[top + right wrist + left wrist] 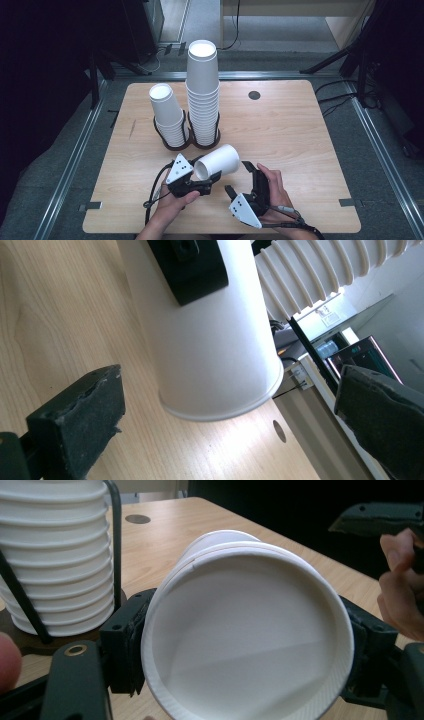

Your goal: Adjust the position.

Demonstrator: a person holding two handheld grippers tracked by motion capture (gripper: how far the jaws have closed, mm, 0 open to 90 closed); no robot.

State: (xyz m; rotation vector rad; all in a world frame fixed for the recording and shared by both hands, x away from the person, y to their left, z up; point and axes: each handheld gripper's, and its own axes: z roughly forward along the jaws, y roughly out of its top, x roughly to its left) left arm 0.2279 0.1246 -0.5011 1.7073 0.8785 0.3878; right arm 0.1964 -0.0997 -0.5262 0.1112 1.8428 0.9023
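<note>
Item: single white paper cup. Held above the wooden table, lying on its side, clamped near the rim between the jaws of the left gripper. Jaws closed firmly on the cup wall from both sides, pads pressing just behind the rolled rim. In the left gripper view, cup mouth turned toward the camera, empty inside, plain white, thin seam line across the inner wall, rim rolled and round. Base pointing away from those jaws.

Right gripper: jaws spread wide, nothing between the pads, nothing held. In the right gripper view, cup ahead of and between the two open jaws, apart from both, base end nearest, smooth white wall, narrow rim around the foot; one black jaw of the left gripper pressed against its upper wall.

Containers: dark twin-ring cup holder, beyond the left gripper's jaws. Left ring: short stack of white cups, nested, leaning slightly. Right ring: tall stack of white cups, nested, upright, ribbed by many rims. In the left gripper view, stack just left of the jaws, behind a black wire upright of the holder.
</note>
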